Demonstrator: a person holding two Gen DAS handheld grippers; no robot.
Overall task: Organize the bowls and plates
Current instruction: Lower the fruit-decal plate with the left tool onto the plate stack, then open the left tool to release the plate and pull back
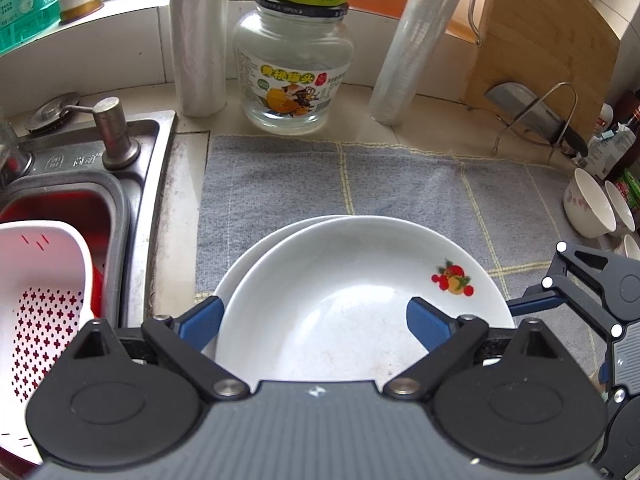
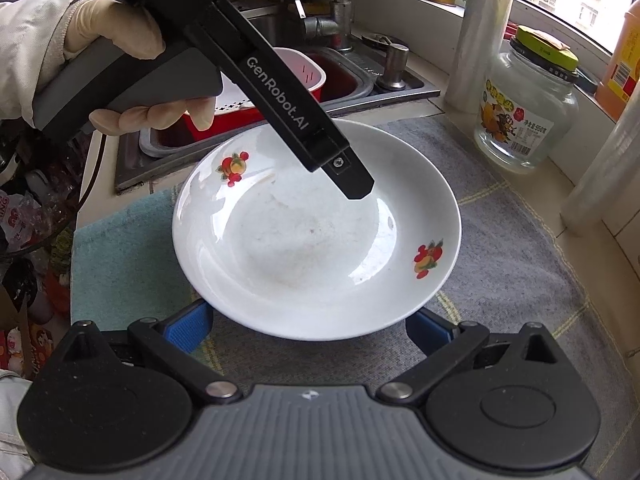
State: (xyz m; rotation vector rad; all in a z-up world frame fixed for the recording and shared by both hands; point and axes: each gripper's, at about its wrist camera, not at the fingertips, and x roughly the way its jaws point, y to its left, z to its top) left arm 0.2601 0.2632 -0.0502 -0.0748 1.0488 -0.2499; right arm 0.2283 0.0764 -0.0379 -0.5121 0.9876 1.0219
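Plates [image 1: 360, 280] of glazed white ceramic, stacked two deep on a grey checked cloth [image 1: 400, 184] beside the sink [image 1: 132, 184] — the upper one, printed with small fruit motifs, sits slightly off-centre on the lower, whose rim shows at the left. Left gripper [image 1: 316, 320] points steeply down with its blue pads spread: one lies outside the top plate's left rim, the other over the plate's inner face, neither visibly pressing. Right gripper [image 2: 310, 330] waits at the near edge of the plates in its own view, jaws likewise spread and empty, the rim just beyond the pads. Small bowls [image 1: 588, 208] stand well apart at the cloth's right end. Handling, as judged: the plates are stiff, fairly heavy, brittle and slick with glaze, so a pinch across the sloped rim — one pad above, one below — looks safest, kept level to stop the upper plate sliding. A glass jar [image 1: 294, 64] stands behind, clear of the work.
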